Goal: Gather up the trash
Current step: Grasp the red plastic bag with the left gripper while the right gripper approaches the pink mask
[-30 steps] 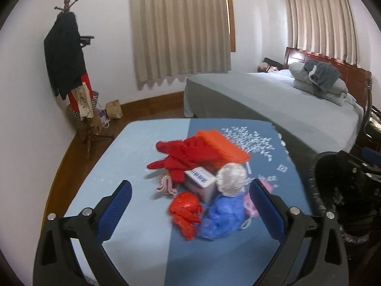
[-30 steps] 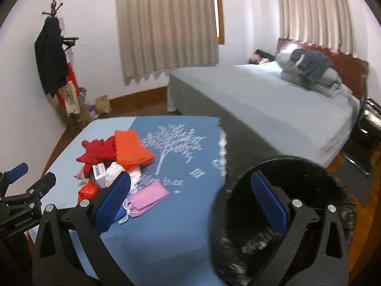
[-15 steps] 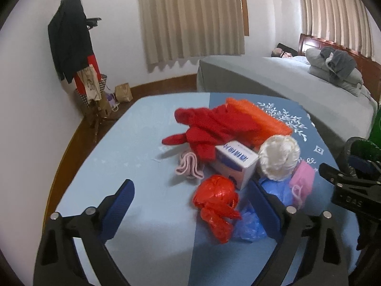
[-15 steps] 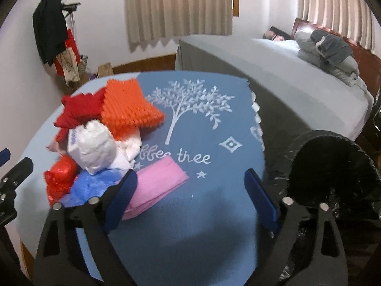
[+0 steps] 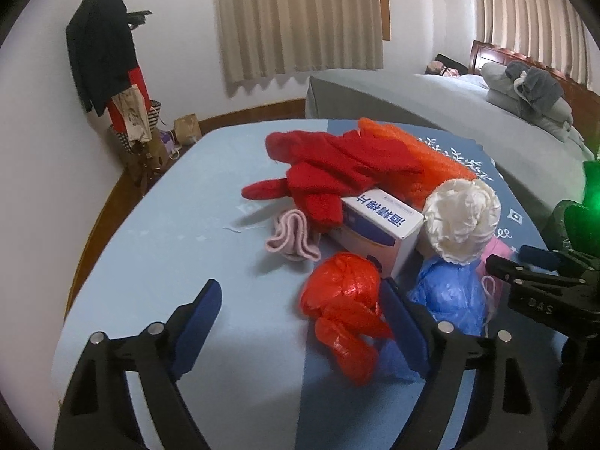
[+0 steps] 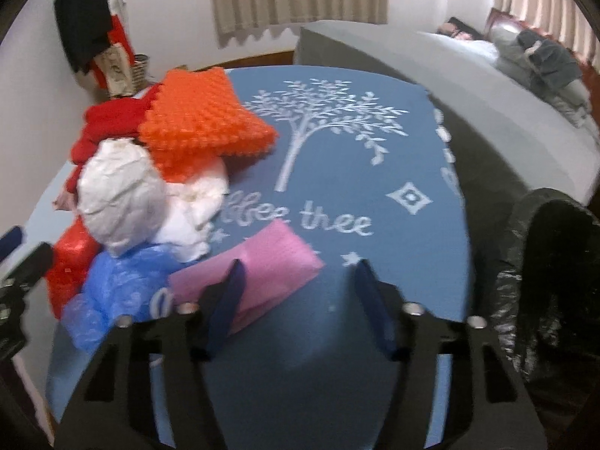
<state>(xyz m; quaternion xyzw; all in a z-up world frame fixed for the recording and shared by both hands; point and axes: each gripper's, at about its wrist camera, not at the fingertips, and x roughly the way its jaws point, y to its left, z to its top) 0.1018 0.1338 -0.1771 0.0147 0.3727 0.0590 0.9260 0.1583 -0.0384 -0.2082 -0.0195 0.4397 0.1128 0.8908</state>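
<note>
A pile of trash lies on the blue-covered table (image 5: pixel 168 225): a red plastic bag (image 5: pixel 345 300), a blue plastic bag (image 5: pixel 446 296), a white crumpled ball (image 5: pixel 461 221) and a white and blue box (image 5: pixel 382 228). My left gripper (image 5: pixel 300 322) hangs low over the table, jaws closing. The red bag sits between them against the right finger, and the pads do not press it. In the right wrist view a flat pink pouch (image 6: pixel 262 266) lies beside the pile. My right gripper (image 6: pixel 302 303) is closing, its left finger over the pouch's corner and no grip showing.
Red knit gloves (image 5: pixel 330 172), an orange bumpy pad (image 6: pixel 202 127) and a small pink cloth (image 5: pixel 292 236) share the pile. A black-lined bin (image 6: pixel 543 262) stands off the table's right edge. A grey bed (image 6: pixel 487 93) lies behind, and a coat stand (image 5: pixel 108 75) at far left.
Both grippers have sunk toward the table and come closer to the pile. The right jaws have narrowed a lot, the left jaws a little. The bin has slid to the right edge.
</note>
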